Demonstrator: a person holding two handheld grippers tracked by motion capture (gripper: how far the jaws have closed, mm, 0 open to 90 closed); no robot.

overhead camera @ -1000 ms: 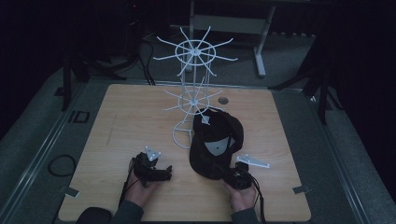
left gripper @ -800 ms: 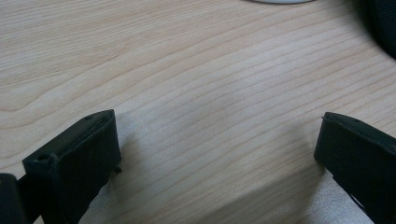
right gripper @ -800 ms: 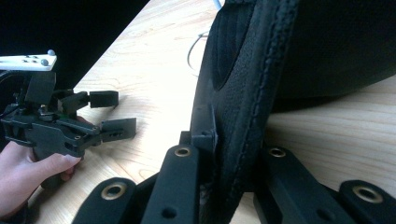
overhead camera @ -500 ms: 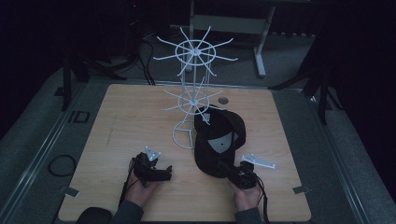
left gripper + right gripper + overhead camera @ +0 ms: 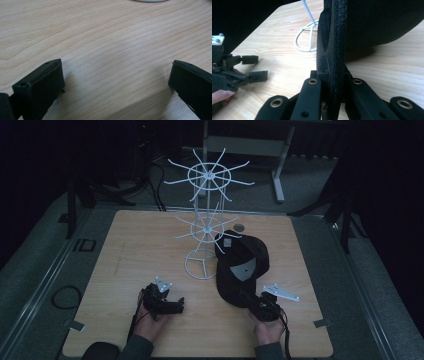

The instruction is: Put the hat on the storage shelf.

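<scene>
Wooden table (image 5: 150, 245), black cap (image 5: 242, 270) brim toward right claw (image 5: 332, 75)

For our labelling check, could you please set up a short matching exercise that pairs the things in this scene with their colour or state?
Things:
1. cap
2. wire rack
3. left gripper
4. right gripper

States:
A. open over bare wood, holding nothing
B. white, standing upright on a ring base
C. black, its brim pinched from both sides
D. shut on a brim edge

Pairs: 1-C, 2-B, 3-A, 4-D
</scene>
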